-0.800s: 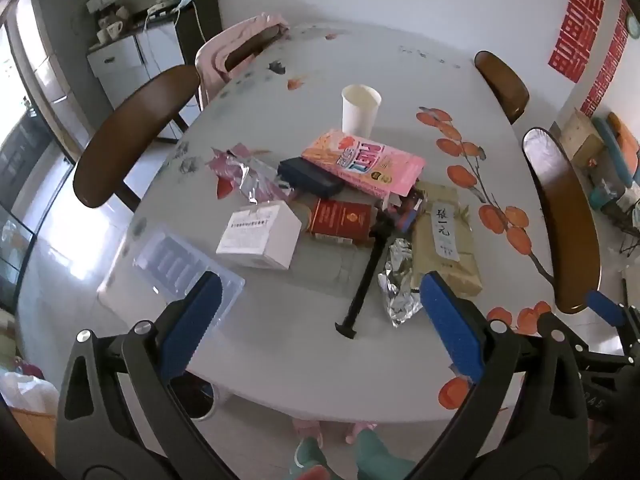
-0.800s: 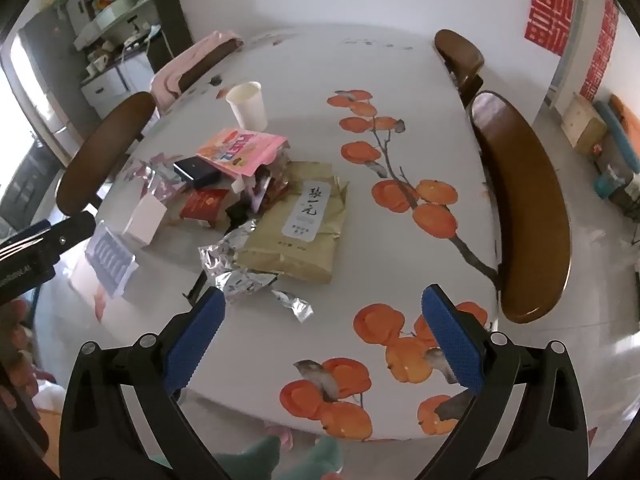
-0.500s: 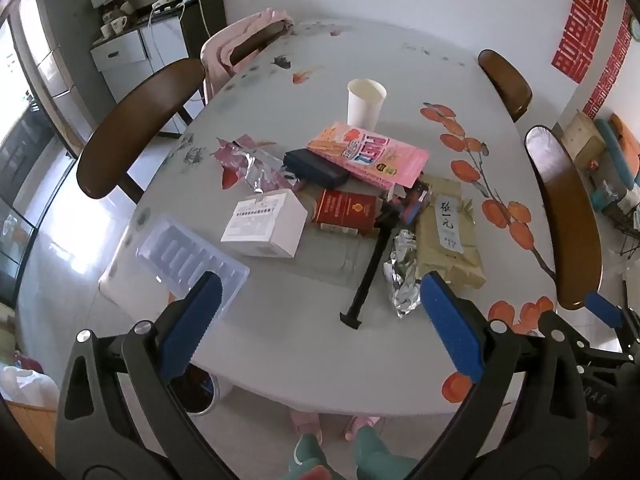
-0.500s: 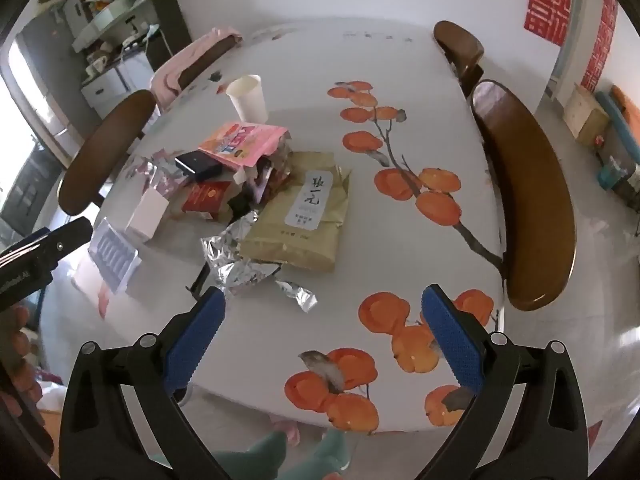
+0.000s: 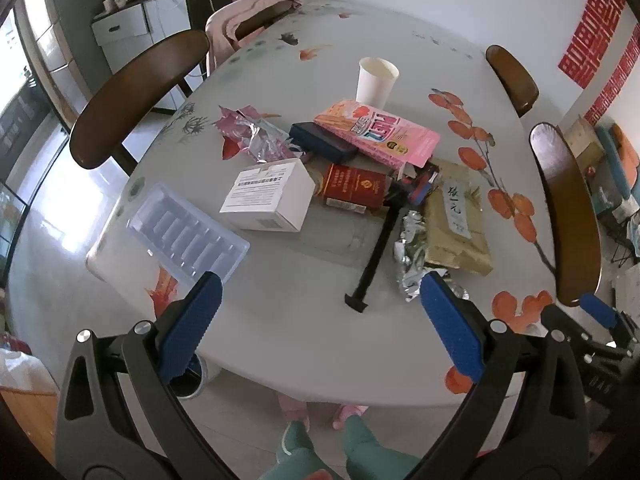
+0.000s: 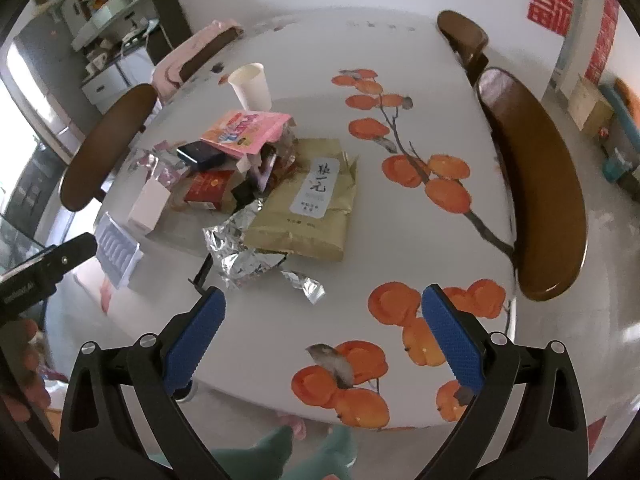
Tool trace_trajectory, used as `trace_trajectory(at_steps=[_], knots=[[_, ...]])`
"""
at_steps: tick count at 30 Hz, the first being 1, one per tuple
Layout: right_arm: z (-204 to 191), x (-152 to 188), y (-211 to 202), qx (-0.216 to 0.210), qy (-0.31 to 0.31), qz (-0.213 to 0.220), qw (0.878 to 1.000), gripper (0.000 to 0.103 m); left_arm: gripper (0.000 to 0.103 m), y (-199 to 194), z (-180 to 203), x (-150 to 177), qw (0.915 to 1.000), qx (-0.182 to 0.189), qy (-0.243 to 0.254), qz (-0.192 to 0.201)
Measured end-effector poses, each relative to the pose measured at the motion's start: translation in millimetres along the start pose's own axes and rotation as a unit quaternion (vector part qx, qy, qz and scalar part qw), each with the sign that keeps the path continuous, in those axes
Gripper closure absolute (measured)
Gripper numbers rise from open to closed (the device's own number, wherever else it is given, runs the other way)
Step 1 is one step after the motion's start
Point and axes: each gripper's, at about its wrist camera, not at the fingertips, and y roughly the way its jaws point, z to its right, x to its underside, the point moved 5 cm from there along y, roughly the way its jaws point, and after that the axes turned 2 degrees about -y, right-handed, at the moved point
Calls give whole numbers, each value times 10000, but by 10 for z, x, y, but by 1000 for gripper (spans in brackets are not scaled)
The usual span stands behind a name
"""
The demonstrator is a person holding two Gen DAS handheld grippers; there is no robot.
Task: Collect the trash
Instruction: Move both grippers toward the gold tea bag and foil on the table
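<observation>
Now I hold my left gripper [image 5: 318, 312] and my right gripper [image 6: 322, 318] up over the near edge of the worktop [image 5: 280, 320], both tipped down at it. The blue fingers [image 5: 192, 322] of each one are spread wide apart, and nothing is between them. All the trash sits in a heap in the middle of the worktop, well away from my fingers. A white paper cup [image 5: 376, 82] stands up straight at the far side of the heap. Just in front of it a pink snack box [image 5: 376, 132] lies partly on top of a dark blue box [image 5: 322, 142]. A red packet [image 5: 354, 188] lies flat next to a white box [image 5: 270, 196]. A clear plastic tray [image 5: 186, 236] lies near the left edge, close to my left gripper. A black stick with a small cross piece [image 5: 374, 260] points toward me. Beside it is some crumpled silver foil [image 6: 240, 250], and it touches a flat tan paper bag [image 6: 308, 204] with a white label. A shiny pink wrapper [image 5: 250, 134] lies at the far left of the heap. Brown chairs [image 6: 532, 204] stand around the worktop. Orange fruit [image 6: 436, 182] is painted on the top.
</observation>
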Motion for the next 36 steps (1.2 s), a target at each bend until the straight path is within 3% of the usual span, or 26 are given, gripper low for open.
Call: trace_trajectory(at_steps=[8,19,31,36], knots=[[-5,22,151,-74,112,-135,9998,6,6,137,-21,46,9995,92,277,-105],[-79,-66,252,-96,103,-185,9997,6,6,198,-34,64,9986,-61,519,-106],[-26,-197,513,-49,241,-351,9991,6,6,473,68,66,9969,413,546,-387],[30,-305,667,-279,210,-490,9982,6,6,634,180,17,9964,338,570,-527]])
